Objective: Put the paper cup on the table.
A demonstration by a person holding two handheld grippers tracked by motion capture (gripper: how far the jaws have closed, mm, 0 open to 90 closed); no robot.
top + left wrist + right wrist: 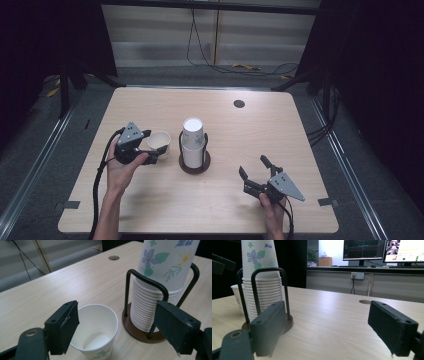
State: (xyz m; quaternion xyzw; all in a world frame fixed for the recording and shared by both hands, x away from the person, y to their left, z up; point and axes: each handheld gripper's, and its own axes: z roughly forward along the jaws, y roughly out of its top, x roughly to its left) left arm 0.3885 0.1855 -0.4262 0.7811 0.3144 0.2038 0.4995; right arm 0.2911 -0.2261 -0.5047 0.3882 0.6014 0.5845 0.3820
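**Single paper cup stands between spread jaws beside the stack**

One small white paper cup [160, 142] with a faint green floral print near its base stands upright and empty on the pale wooden table [150, 200], just to the left of the holder. Its rim is round and undented, and its bottom shows clean white. The left gripper [154, 145] sits around it, jaws spread with the cup in the gap; its left-hand pad is at the rim, but I cannot tell if it touches, and the other pad is well clear. No earlier picture bears on its motion.

One stack of nested white paper cups with blue and green flowers [193, 142] stands inverted in one black wire holder on a round brown base [194, 163]. The rims in it are too many and too fine to count.

The right gripper [256, 175] rests near the table's front right, jaws wide apart around nothing.
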